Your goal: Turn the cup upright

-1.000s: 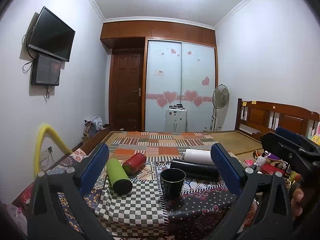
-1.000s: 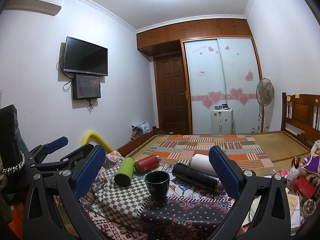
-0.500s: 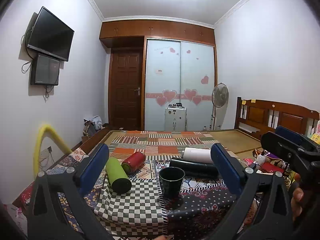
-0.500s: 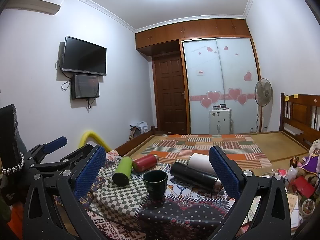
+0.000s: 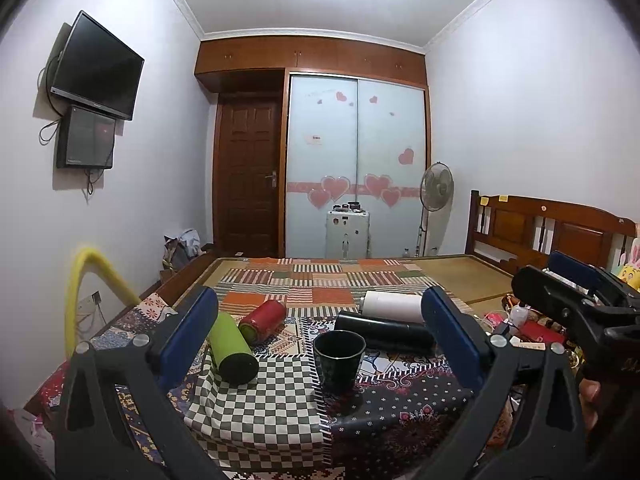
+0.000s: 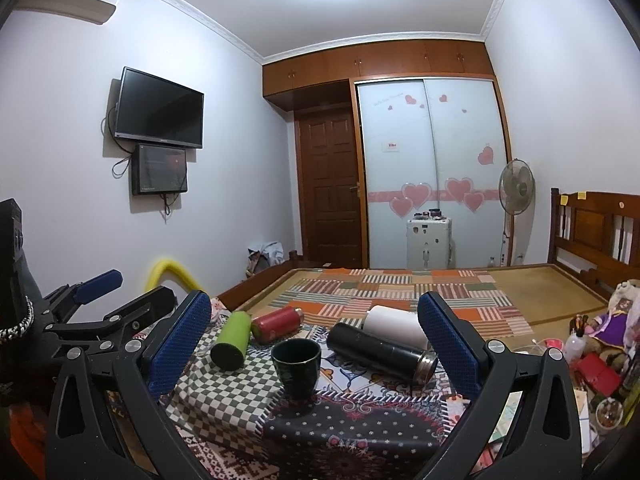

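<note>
On checkered cloth [image 5: 256,408], glossy round cup [image 5: 339,360]

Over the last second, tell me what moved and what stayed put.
Almost nothing changed. Both views shift only slightly, so the left gripper and right gripper barely drifted, open and empty as before. The dark cup stays upright on the cloth; the green, red, black and white bottles stay lying down.

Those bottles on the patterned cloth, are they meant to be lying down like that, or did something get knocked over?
Four lie on their sides: the green bottle, red bottle, black flask and white bottle. Only the dark cup stands upright, mouth up. Nothing appears spilled or broken.
</note>
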Demonstrator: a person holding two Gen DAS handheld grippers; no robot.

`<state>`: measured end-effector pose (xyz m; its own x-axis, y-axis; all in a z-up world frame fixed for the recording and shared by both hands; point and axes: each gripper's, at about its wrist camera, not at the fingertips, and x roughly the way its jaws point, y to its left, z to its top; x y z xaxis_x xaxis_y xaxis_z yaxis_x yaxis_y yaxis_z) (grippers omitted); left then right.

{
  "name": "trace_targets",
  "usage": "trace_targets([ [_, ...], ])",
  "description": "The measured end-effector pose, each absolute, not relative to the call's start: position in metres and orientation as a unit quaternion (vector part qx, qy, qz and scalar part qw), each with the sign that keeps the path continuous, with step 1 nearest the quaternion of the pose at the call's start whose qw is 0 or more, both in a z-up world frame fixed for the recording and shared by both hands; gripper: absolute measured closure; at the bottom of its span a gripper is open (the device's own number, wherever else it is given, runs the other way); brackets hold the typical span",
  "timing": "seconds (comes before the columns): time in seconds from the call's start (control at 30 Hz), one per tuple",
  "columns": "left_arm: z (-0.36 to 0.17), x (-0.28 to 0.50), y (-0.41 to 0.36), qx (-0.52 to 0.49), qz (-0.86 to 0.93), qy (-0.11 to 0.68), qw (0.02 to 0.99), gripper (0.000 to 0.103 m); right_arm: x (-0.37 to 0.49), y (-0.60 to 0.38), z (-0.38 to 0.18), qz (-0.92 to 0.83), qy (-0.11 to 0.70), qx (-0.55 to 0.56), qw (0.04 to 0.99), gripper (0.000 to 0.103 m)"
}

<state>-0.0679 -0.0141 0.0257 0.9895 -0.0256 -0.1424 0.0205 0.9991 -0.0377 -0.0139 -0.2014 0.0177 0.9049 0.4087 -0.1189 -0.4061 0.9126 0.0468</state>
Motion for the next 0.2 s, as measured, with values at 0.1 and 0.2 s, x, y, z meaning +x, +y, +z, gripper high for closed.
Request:
trace_targets([
  [0.1, 0.0257, -0.0676, -0.0136, -0.020, -0.011, 0.071, 0.997, 0.000, -0.0136, -0.2014, 0.0176, 0.208, 0.064, 0.010, 0.976, 0.000],
  [0.2, 0.0261, -0.0680, -0.0110, -0.023, -0.009, 0.070, 0.997, 0.000, -0.0138, -0.2009, 0.0175, 0.206, 0.065, 0.009, 0.976, 0.000],
])
